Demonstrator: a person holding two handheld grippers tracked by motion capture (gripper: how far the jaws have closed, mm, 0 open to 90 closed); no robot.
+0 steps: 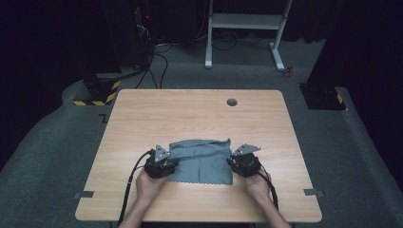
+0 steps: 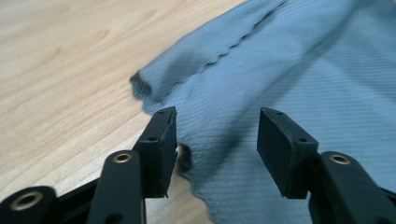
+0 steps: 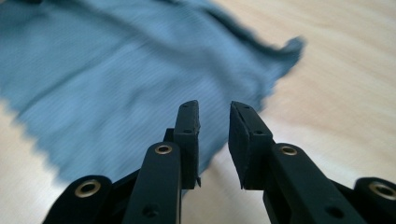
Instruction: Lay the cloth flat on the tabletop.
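A grey-blue cloth lies rumpled on the wooden table, its far edge folded over. My left gripper is at the cloth's left edge and my right gripper at its right edge, each held in a hand. In the left gripper view the jaws stand wide apart over a corner of the cloth, with nothing pinched between them. In the right gripper view the jaws show a narrow gap, held just above the cloth's edge, and no fabric sits between the pads.
A round cable hole sits near the table's far edge. Grey tape marks lie at the near corners. Beyond the table stand a white desk frame, a yellow-and-black striped base and floor cables.
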